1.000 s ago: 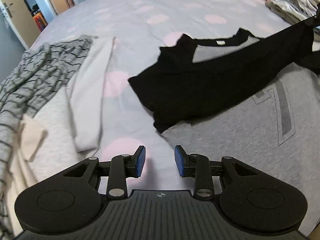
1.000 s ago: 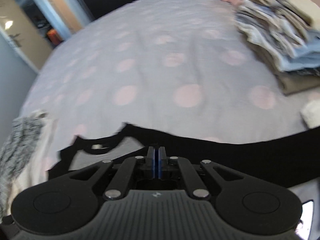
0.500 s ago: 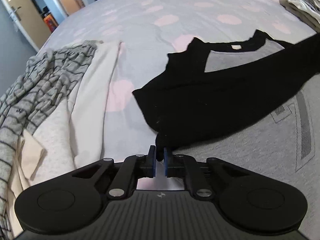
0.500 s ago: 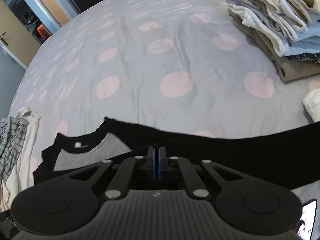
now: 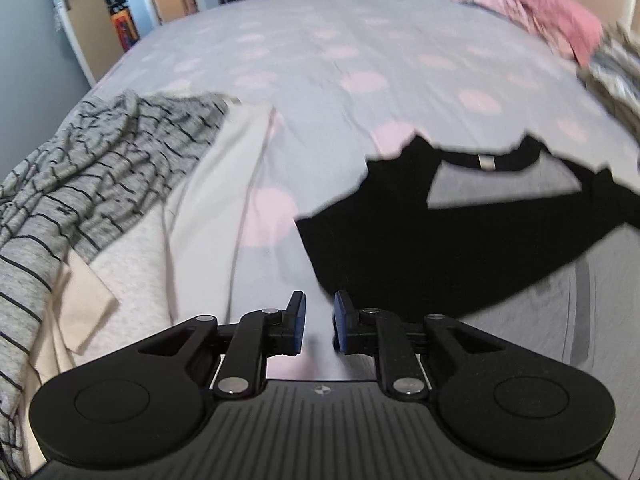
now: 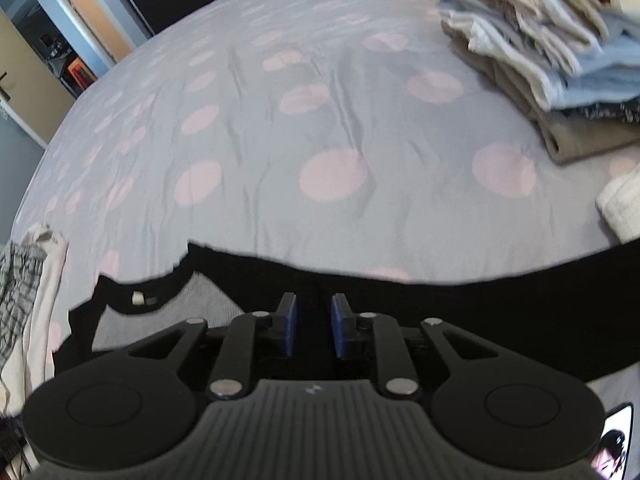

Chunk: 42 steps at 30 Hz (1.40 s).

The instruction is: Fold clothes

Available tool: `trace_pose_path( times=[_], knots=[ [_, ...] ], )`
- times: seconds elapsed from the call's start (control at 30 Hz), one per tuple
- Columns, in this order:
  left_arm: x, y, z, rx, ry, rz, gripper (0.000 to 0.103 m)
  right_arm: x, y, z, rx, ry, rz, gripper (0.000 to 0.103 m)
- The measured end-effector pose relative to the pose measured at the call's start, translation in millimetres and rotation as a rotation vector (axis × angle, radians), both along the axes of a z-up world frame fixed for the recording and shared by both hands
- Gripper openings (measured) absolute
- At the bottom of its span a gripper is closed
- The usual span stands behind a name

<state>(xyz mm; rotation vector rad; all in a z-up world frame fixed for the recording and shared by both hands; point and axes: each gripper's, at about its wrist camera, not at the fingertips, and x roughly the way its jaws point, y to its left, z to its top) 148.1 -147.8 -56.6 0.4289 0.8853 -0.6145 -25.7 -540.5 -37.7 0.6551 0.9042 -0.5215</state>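
Folding is partly done: a stack of folded clothes [image 6: 552, 60] sits far right on the bed [image 6: 280, 128], while the grey-and-black shirt [image 5: 460, 232] lies near, sleeves laid across, and a striped heap [image 5: 88, 184] waits left. Left tool [image 5: 318, 326] and right tool [image 6: 312, 330] have just been opening, both empty; no containers show.

- Ahead and right of your left gripper [image 5: 318, 326], the shirt [image 5: 420, 252] is lying on the bed [image 5: 360, 48].
- Left of it, the unfolded clothes [image 5: 100, 184] are lying heaped.
- Far right of your right gripper [image 6: 311, 330], folded clothes [image 6: 540, 52] are sitting stacked.
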Motion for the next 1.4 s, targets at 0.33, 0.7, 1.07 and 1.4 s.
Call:
trace_pose_path(
  times=[0.33,0.7,1.07,1.4],
  knots=[
    [23.1,-21.0,-12.3,0.032,0.004,0.103,0.018,-4.8,-2.5,-44.0,0.163,0.048,-0.068,0.027],
    [40.4,-25.8,-19.8,0.025,0.024,0.151,0.022,-14.5,-2.2,-34.0,0.164,0.114,-0.059,0.002],
    [86.6,-44.2,-29.8,-0.018,0.061,0.126,0.04,4.2,-14.9,-13.6,0.046,0.055,-0.071,0.026],
    [77.3,-58.0,-46.0,0.032,0.09,0.046,0.002,52.1,-22.9,-19.5,-0.003,-0.002,0.014,0.027]
  ],
)
